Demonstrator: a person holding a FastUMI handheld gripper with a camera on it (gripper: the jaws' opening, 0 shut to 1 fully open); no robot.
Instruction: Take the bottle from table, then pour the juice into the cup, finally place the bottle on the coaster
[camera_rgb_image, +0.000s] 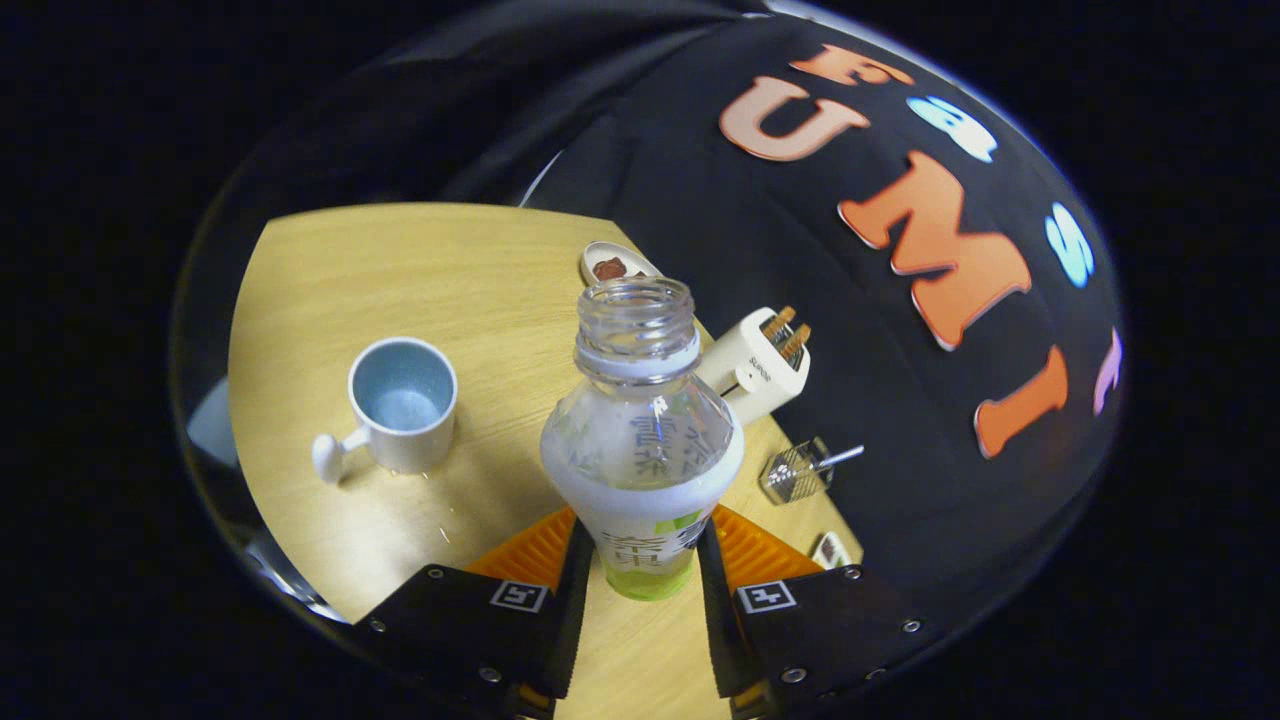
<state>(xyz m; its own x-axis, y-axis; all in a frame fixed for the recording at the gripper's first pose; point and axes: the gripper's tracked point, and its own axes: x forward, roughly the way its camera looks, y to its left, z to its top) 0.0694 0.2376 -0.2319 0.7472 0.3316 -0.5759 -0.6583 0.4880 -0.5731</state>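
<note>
Bottle (643, 440) uncapped, clamped by both fingers of gripper (640, 575) | lifted, tilted toward cup (403, 404) | pour seemingly not begun | coaster placement left

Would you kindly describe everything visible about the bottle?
The bottle looks like clear plastic, with a threaded neck, no cap, and a white-and-green label round its lower half. Green liquid shows at the bottom. It is held between the gripper's fingers, both pressing its lower body, over the wooden table. The cup stands apart to one side.
</note>
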